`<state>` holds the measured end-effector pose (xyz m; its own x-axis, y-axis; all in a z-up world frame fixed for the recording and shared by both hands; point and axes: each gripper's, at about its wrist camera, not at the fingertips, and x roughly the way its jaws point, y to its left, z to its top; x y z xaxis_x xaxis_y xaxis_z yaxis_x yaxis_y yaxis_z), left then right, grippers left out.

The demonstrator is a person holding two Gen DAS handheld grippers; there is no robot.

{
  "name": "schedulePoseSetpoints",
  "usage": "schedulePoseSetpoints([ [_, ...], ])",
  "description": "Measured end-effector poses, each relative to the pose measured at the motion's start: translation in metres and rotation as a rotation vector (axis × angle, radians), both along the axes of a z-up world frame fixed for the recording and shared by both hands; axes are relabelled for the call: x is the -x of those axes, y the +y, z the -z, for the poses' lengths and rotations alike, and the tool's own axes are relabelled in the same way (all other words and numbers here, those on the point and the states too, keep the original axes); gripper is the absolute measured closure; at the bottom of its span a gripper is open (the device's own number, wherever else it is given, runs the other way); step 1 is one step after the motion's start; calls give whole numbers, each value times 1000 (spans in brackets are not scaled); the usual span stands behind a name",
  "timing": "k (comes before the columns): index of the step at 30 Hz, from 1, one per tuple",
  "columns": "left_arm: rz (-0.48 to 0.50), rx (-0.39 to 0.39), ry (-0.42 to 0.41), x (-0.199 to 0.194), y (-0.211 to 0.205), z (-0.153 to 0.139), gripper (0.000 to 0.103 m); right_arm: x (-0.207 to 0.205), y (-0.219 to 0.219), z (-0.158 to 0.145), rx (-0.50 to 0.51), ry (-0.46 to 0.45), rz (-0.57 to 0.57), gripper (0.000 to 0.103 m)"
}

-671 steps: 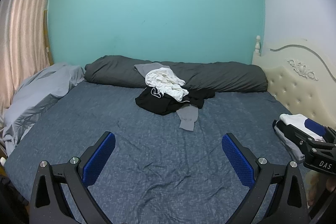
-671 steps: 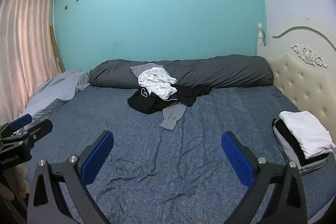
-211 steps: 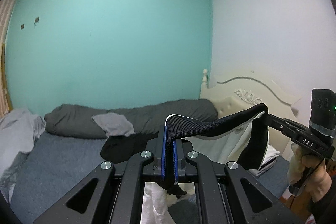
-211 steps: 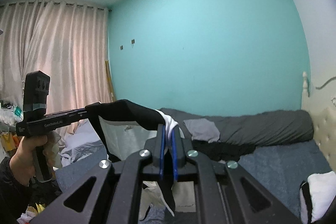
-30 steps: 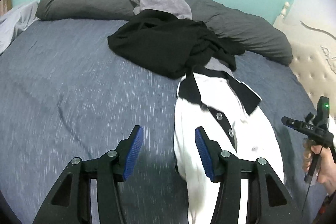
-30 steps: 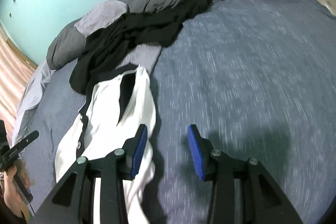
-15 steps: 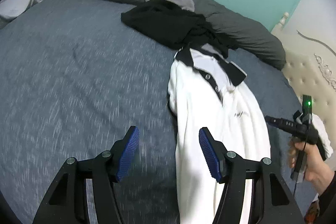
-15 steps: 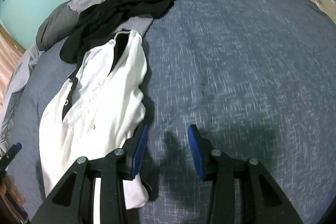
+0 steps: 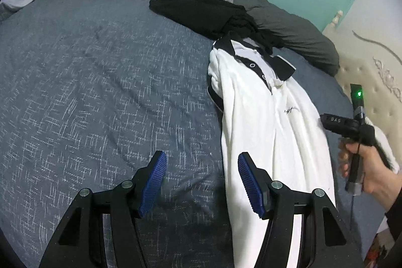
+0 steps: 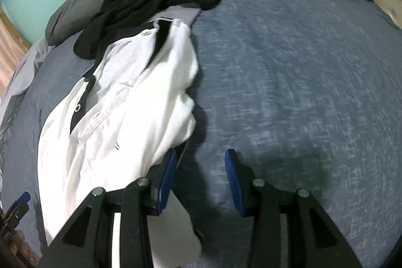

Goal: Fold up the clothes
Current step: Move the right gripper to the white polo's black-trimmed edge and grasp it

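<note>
On bed | shirt lay lengthwise, collar at 12, flat for folding | left gripper wide open, empty, at its left edge | right gripper part open, empty, at its right edge

Left black two-finger gripper with blue pads jaws apart, empty. Right black two-finger gripper with blue pads likewise, jaws spread, gripping nothing.

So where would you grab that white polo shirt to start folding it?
Probably by its long side edges. The white polo shirt lies lengthwise on the blue bedspread, collar away, already bunched narrow. The left hand-held gripper sits open off its left edge, the right hand-held gripper open off its right edge, so each could come in sideways and pinch.
</note>
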<state>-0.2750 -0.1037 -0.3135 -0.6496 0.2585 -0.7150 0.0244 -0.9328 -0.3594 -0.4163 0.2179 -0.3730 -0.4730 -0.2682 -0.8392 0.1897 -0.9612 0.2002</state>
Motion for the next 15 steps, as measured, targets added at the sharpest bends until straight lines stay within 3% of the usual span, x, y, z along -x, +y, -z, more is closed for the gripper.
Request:
schedulePoseSetpoints([
  [10, -25, -12, 26, -4, -9, -2, 39, -8, -54, -12, -5, 94, -159, 72],
  [15, -41, -36, 38, -2, -13, -4, 39, -15, -70, -12, -2, 90, -214, 72],
])
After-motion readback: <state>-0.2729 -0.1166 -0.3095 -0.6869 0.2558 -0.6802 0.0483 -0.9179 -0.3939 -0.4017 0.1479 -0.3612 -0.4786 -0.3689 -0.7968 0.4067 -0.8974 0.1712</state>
